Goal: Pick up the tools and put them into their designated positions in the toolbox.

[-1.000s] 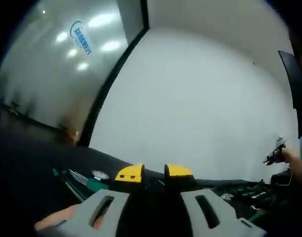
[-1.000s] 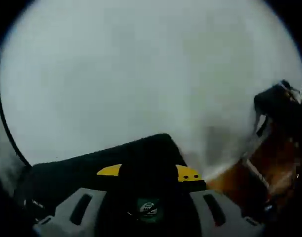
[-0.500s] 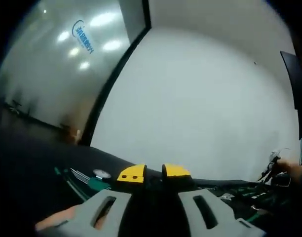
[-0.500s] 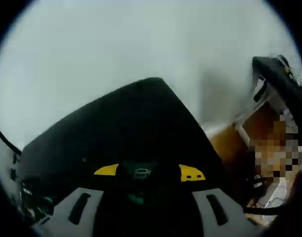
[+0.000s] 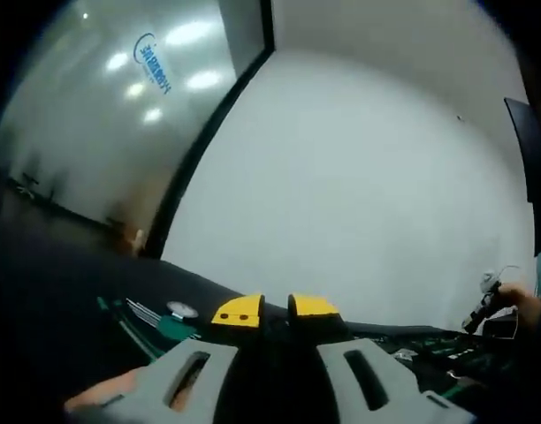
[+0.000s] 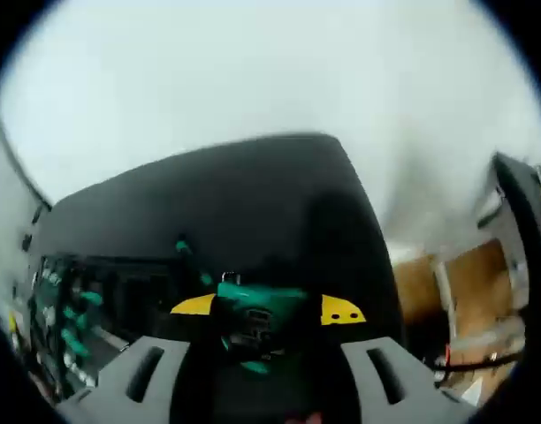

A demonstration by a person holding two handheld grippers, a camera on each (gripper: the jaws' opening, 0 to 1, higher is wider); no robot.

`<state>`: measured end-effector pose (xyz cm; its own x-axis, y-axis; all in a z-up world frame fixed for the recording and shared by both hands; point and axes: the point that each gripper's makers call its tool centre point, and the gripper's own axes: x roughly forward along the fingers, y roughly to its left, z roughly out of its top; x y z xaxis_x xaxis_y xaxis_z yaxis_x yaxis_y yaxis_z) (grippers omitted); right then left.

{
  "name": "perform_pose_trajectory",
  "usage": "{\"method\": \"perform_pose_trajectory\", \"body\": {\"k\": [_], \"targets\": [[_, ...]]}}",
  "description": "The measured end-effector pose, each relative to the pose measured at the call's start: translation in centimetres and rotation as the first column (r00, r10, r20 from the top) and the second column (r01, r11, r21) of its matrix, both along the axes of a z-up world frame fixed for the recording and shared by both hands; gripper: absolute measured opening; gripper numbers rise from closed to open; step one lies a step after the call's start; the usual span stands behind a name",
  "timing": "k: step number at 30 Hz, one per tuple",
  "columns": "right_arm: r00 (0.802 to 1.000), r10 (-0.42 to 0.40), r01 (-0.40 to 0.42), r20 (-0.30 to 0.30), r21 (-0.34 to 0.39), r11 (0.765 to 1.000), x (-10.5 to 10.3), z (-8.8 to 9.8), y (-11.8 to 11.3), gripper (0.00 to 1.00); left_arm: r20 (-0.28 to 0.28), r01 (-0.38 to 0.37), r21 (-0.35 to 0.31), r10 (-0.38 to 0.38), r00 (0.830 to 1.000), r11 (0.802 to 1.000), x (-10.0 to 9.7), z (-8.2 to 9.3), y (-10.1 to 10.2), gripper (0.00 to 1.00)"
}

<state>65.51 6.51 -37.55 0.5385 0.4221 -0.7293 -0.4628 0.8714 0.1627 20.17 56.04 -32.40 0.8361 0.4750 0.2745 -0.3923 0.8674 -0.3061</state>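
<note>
Where the right gripper view looks down over the black table, the right gripper has its yellow-tipped jaws set apart with a green tool between them; the tool has a green body with a dark, blurred part at its middle, and it appears clamped there, though the contact itself is hard to see. To the left in that view lies the open toolbox, a dark tray with green-handled tools sitting in its slots. A small green piece lies on the table just beyond the toolbox. At the right of the table the floor shows brown, with a dark object at the edge of the view.

In the left gripper view the left gripper has its two yellow tips close together, only a narrow dark gap between them; whether anything is pinched there I cannot tell. Just left of the tips a green tool with a round silvery end lies on the dark surface. Far right, a hand grasps something small and dark. A white wall rises behind, and to the left a glass partition carries a blue logo with lettering too blurred to read, beside reflected ceiling lights
</note>
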Motion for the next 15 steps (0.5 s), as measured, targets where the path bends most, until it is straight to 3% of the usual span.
{"method": "perform_pose_trajectory", "body": {"k": [1, 2, 3, 4, 5, 7, 8, 9, 10, 11, 12, 13, 14, 15], "targets": [[1.000, 0.025, -0.026, 0.018, 0.022, 0.999, -0.6, 1.0, 0.9, 0.39, -0.001, 0.001, 0.000, -0.001, 1.000, 1.000, 0.0, 0.0, 0.0, 0.08], [0.995, 0.087, -0.090, 0.058, 0.052, 0.995, -0.4, 3.3, 0.6, 0.39, -0.002, 0.001, -0.001, -0.001, 1.000, 1.000, 0.0, 0.0, 0.0, 0.08], [0.984, 0.166, -0.169, 0.059, 0.051, 0.984, -1.4, 4.0, 1.4, 0.39, -0.004, 0.002, -0.001, -0.002, 1.000, 1.000, 0.1, -0.1, 0.1, 0.08], [0.970, 0.237, -0.239, 0.048, 0.049, 0.970, -2.8, 4.4, 2.5, 0.39, -0.006, 0.002, -0.001, -0.002, 1.000, 1.000, 0.1, -0.1, 0.1, 0.08], [0.944, 0.325, -0.327, 0.059, 0.036, 0.944, -4.2, 4.8, 3.7, 0.39, -0.008, 0.001, -0.002, -0.001, 1.000, 1.000, 0.1, -0.2, 0.1, 0.08], [0.812, 0.569, -0.561, 0.128, -0.099, 0.822, -6.7, 4.5, 6.4, 0.39, -0.011, -0.002, -0.002, 0.002, 1.000, 1.000, 0.1, -0.2, -0.1, 0.08], [0.703, 0.698, -0.669, 0.135, -0.207, 0.714, -7.8, 3.0, 7.6, 0.39, -0.011, -0.003, -0.002, 0.003, 1.000, 1.000, 0.1, -0.2, -0.1, 0.08], [0.666, 0.741, -0.710, 0.081, -0.236, 0.664, -8.7, 1.6, 8.0, 0.39, -0.011, -0.004, -0.003, 0.004, 1.000, 1.000, 0.1, -0.2, -0.1, 0.08], [0.625, 0.781, -0.762, -0.021, -0.235, 0.603, -12.0, -1.2, 8.2, 0.39, -0.012, -0.006, -0.005, 0.006, 1.000, 1.000, 0.0, -0.2, -0.1, 0.08], [0.579, 0.811, -0.801, -0.075, -0.239, 0.549, -13.1, -2.7, 8.4, 0.39, -0.016, -0.011, -0.005, 0.011, 1.000, 1.000, 0.0, -0.3, 0.0, 0.08], [0.493, 0.870, -0.840, -0.009, -0.268, 0.473, -12.2, -2.6, 9.7, 0.38, -0.019, -0.013, -0.005, 0.013, 1.000, 1.000, 0.0, -0.3, 0.0, 0.08], [0.482, 0.876, -0.847, -0.028, -0.272, 0.457, -12.5, -2.8, 9.7, 0.38, -0.021, -0.014, -0.006, 0.014, 1.000, 1.000, 0.0, -0.3, 0.0, 0.08], [0.482, 0.876, -0.845, -0.014, -0.271, 0.460, -12.5, -2.3, 9.5, 0.38, -0.020, -0.017, -0.005, 0.017, 1.000, 1.000, 0.0, -0.3, 0.0, 0.08], [0.497, 0.867, -0.839, -0.019, -0.267, 0.475, -12.5, -2.2, 9.3, 0.39, -0.021, -0.018, -0.003, 0.018, 1.000, 1.000, 0.0, -0.3, 0.0, 0.08]]}}
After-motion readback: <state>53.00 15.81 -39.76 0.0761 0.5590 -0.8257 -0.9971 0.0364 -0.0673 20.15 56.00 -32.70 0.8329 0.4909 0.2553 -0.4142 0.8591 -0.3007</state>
